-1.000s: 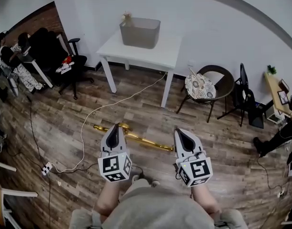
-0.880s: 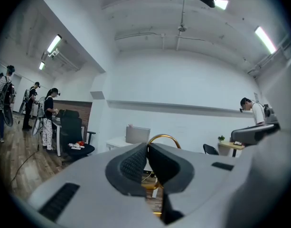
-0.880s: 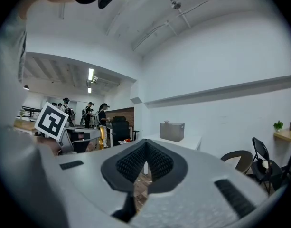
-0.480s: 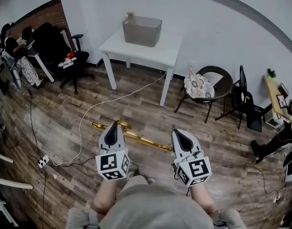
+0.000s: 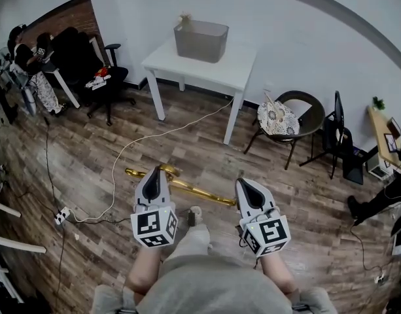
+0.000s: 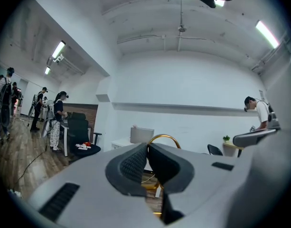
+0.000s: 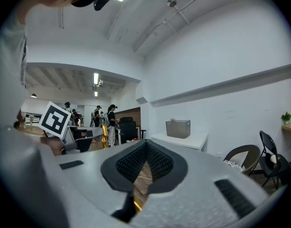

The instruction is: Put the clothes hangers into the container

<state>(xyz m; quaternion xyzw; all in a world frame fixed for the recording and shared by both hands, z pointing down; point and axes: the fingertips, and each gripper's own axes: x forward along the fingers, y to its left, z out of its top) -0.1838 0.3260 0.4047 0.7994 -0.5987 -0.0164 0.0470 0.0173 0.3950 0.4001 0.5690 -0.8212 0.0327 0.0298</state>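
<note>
A gold clothes hanger [image 5: 195, 191] hangs level above the wood floor, spanning both grippers. My left gripper [image 5: 154, 171] is shut on it near its hook [image 5: 169, 170]; in the left gripper view the gold hook [image 6: 163, 137] arcs just above the closed jaws. My right gripper [image 5: 247, 184] is shut on the hanger's other end, and a sliver of gold [image 7: 136, 203] shows under its jaws. The grey container [image 5: 201, 40] stands on a white table [image 5: 236, 67] against the far wall, well ahead of both grippers.
A wicker chair with a cushion [image 5: 278, 118] and a black folding chair [image 5: 337, 133] stand right of the table. A black office chair [image 5: 99, 84] is at left. A white cable [image 5: 122, 159] runs across the floor to a power strip [image 5: 61, 216]. People stand far left.
The view has shifted a little toward the table, and a foot now shows between the grippers. Both grippers keep the same hold on the hanger.
</note>
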